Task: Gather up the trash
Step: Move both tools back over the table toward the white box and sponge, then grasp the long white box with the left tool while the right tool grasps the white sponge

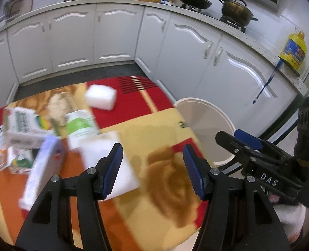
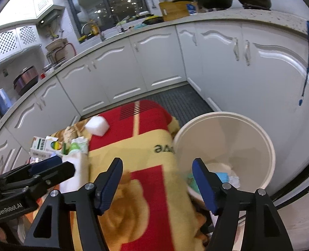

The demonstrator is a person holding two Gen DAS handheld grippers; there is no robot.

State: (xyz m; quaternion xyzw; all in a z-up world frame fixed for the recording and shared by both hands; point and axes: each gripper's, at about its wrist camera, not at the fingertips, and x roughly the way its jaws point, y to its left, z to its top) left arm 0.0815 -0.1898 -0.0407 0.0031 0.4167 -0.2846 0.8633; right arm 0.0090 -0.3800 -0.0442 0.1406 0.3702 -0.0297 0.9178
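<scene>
My left gripper is open and empty above the table's red and yellow cloth. Just left of it lie a white foam slab, a pale purple box, a green-and-white packet and green-printed cartons. A white foam block sits farther back. My right gripper is open and empty over the cloth's right edge, next to the white bin. The bin holds some white and teal scraps. It also shows in the left wrist view.
White kitchen cabinets curve around behind the table, with pots and a yellow oil bottle on the counter. A dark mat covers the floor between table and cabinets. A blue strap hangs from the counter edge.
</scene>
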